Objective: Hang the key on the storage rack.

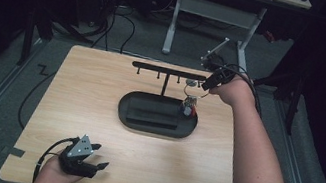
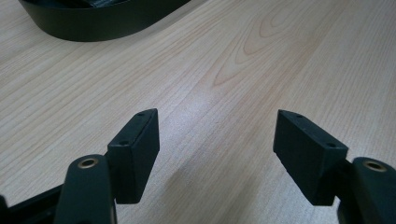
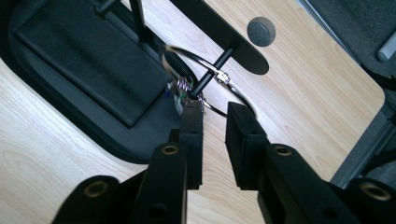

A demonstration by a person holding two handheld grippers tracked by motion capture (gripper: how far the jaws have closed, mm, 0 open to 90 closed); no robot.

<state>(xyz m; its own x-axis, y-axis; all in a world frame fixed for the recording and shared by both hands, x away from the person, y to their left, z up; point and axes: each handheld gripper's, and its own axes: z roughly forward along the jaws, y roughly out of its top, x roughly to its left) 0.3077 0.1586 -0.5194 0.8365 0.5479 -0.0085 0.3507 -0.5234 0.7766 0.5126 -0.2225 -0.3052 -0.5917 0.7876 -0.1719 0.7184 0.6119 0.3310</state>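
A black stand has an oval tray base [image 1: 156, 120] and a crossbar [image 1: 155, 68] with short pegs. A thin metal key ring [image 3: 187, 52] with a small multicoloured charm [image 3: 183, 87] hangs on the end peg [image 3: 219, 63] over the tray's right end. My right gripper [image 3: 215, 109] [image 1: 205, 85] is right at the ring. Its jaws stand a narrow gap apart, the ring's lower wire runs between the tips, and the pads do not press on it. My left gripper [image 1: 101, 157] [image 2: 217, 126] rests open on the table's front left with nothing between its jaws.
A small grey round disc [image 3: 260, 31] lies on the wooden table [image 1: 100, 90] just behind the crossbar's right end. The table's right edge is close to the right hand. Beyond the far edge are a desk's white legs [image 1: 174, 17] and cables on the floor.
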